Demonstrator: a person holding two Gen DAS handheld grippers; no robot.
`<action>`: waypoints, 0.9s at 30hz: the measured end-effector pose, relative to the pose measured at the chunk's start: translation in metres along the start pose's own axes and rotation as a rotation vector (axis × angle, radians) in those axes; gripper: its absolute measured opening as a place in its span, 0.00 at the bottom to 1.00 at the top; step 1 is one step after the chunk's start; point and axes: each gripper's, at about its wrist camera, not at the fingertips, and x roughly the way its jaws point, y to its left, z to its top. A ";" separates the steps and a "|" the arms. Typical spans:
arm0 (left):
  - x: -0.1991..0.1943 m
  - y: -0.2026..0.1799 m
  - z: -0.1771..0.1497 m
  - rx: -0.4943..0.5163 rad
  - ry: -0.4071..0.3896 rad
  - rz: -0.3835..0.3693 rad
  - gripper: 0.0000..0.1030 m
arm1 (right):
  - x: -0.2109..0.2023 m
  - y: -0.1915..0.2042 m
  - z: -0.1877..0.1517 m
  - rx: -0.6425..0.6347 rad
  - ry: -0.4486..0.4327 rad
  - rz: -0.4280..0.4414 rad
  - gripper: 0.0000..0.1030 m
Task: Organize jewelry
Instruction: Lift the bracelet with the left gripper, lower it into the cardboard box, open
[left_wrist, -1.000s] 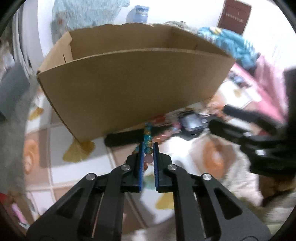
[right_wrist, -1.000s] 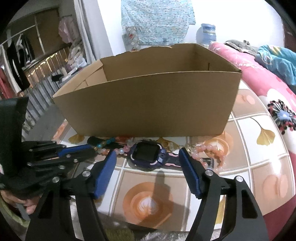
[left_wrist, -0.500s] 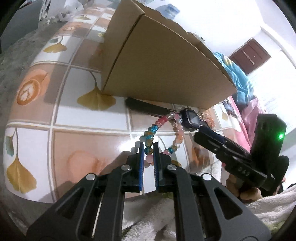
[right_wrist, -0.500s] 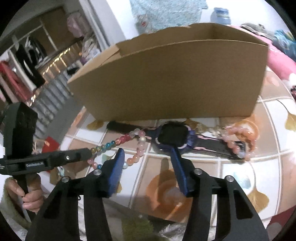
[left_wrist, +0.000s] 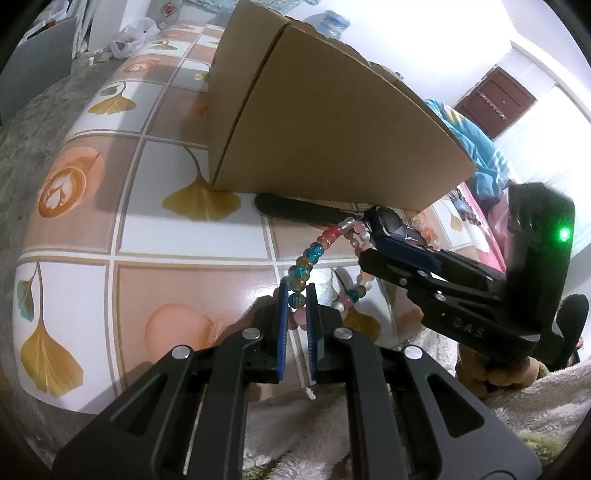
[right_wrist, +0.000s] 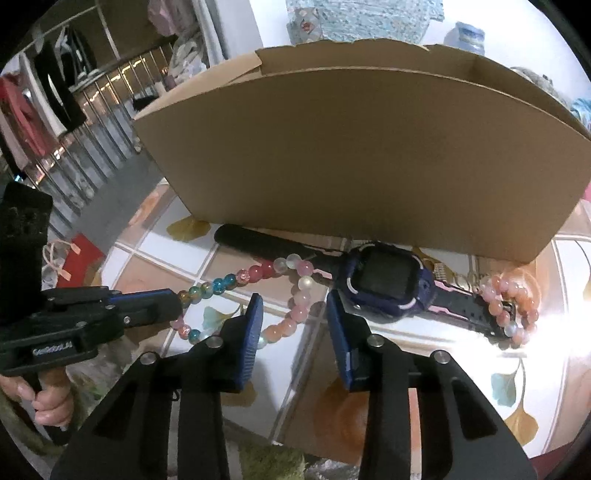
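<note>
Between the blue pads of the left gripper (left_wrist: 296, 300) a beaded bracelet (right_wrist: 291, 295) is clamped; its loop has been stretched out from the heap at the foot of the cardboard box (right_wrist: 369, 155) toward the table edge. Compared with a second earlier, the right gripper (right_wrist: 294, 317) has been brought lower over the far side of the same loop, and its jaws are closing, with pink beads between them but not yet pressed. It is judged that the bracelet is being separated from the watch (right_wrist: 386, 280), whose strap is crossed by the beads.

The beads are round, glossy and partly translucent, in blue, red, pink and white. The watch is made of dark blue plastic with a square screen. A second bracelet (right_wrist: 511, 306) of peach beads lies at the strap's end. The tablecloth (left_wrist: 110, 229) is smooth and shiny, printed with ginkgo leaves.
</note>
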 end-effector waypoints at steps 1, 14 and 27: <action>0.000 0.001 0.000 -0.002 0.000 -0.003 0.08 | 0.002 0.000 0.001 -0.001 0.004 -0.005 0.28; -0.027 -0.019 0.008 0.059 -0.080 -0.043 0.08 | -0.023 -0.004 0.005 0.002 -0.066 0.029 0.10; -0.080 -0.079 0.140 0.231 -0.212 -0.093 0.08 | -0.102 -0.018 0.132 -0.089 -0.265 0.155 0.10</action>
